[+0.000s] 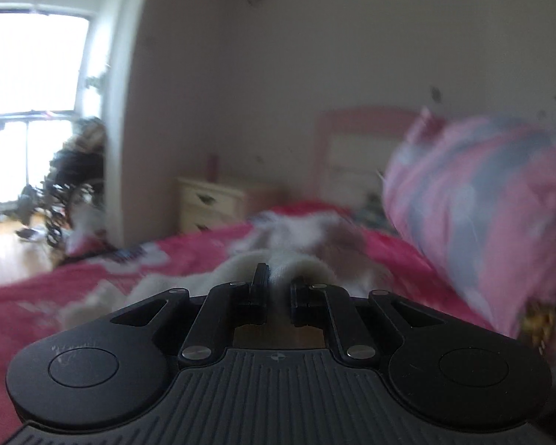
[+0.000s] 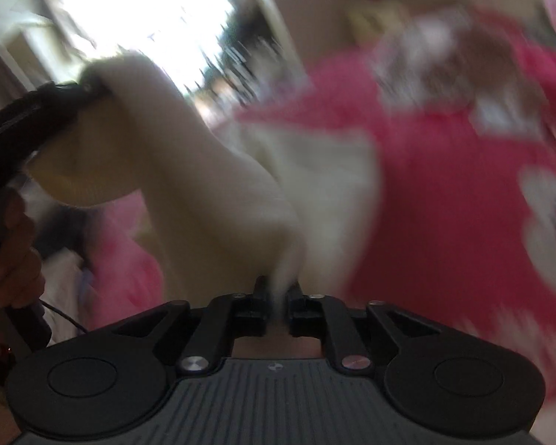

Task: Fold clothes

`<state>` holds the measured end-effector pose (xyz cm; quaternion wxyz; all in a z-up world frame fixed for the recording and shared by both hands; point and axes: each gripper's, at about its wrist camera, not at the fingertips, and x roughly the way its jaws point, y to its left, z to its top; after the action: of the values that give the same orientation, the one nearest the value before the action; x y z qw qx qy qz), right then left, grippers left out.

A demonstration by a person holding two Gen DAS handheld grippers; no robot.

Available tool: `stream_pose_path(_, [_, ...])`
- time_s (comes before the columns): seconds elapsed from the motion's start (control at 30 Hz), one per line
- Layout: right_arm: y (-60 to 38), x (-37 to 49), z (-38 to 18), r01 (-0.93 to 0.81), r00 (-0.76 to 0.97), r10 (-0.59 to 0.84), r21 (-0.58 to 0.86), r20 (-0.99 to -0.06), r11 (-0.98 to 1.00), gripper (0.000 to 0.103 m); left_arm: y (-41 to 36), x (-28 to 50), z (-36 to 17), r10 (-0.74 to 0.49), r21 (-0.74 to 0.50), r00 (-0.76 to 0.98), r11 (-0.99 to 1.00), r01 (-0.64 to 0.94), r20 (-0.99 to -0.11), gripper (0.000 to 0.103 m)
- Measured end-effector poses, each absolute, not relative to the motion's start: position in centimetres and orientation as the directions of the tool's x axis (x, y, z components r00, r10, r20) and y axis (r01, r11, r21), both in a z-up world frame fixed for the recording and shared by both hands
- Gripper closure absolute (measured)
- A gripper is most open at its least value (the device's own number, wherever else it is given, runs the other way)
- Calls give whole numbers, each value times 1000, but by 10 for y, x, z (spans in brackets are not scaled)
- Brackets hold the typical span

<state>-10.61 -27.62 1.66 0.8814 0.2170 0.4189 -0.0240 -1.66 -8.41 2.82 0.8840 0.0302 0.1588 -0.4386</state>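
While the bed [image 1: 37, 296] with its pink cover lies below, we hold a cream garment [image 2: 211, 185] lifted above it, stretched between both tools. Our left hand-held gripper [image 1: 278, 289] is clenched on one edge, our right hand-held gripper [image 2: 280, 291] on another. We judge folding barely begun: no crease shows yet.

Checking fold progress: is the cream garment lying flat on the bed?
No. The cream garment hangs lifted, pinched by the left hand-held gripper and right hand-held gripper above the pink bedspread.
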Motion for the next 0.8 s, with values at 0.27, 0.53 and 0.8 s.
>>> stream_pose_path(0.27, [-343,-142,58,420,631,-193,121,-751,900,61,-107,-35,-31,-800,-181,373,501,846,-469,67])
stream_pose_path(0.53, [-317,-60,81,139,749,29,199,-662,970,33,-52,-64,-10,-865,-296,259,406,865,-430,22])
stream_pose_path(0.8, [-211,64,35,-158,609,201,131,-767,979,26,-1,-42,-9,-816,-364,370,542,758,-444,22])
